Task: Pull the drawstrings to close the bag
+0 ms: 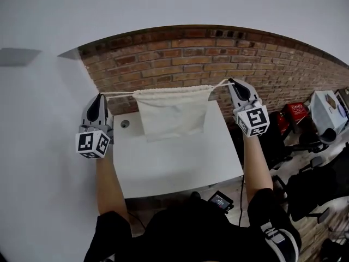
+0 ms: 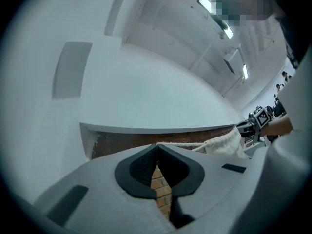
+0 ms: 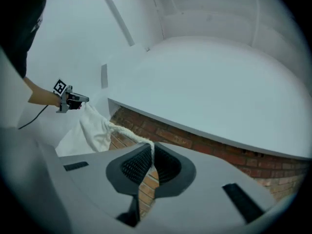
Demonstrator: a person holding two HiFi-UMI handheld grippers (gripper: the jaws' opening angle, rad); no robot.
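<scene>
A cream cloth bag (image 1: 173, 112) hangs in the air above the white table (image 1: 180, 165), its top gathered along the drawstrings. My left gripper (image 1: 101, 96) is shut on the left drawstring (image 1: 119, 94), which runs taut to the bag's left corner. My right gripper (image 1: 229, 82) is shut on the right drawstring (image 1: 218, 84). In the left gripper view the jaws (image 2: 157, 146) meet on the cord (image 2: 181, 144), with the bag (image 2: 225, 143) beyond. In the right gripper view the cord (image 3: 126, 132) runs from the closed jaws (image 3: 151, 149) to the bag (image 3: 95, 129).
A brick wall (image 1: 185, 53) stands behind the table. The table has a round cable hole (image 1: 125, 124) near its left side. Black chairs (image 1: 313, 190), a red object (image 1: 296, 111) and a white box (image 1: 326, 109) crowd the right. A small screen device (image 1: 221, 201) sits below the table's front edge.
</scene>
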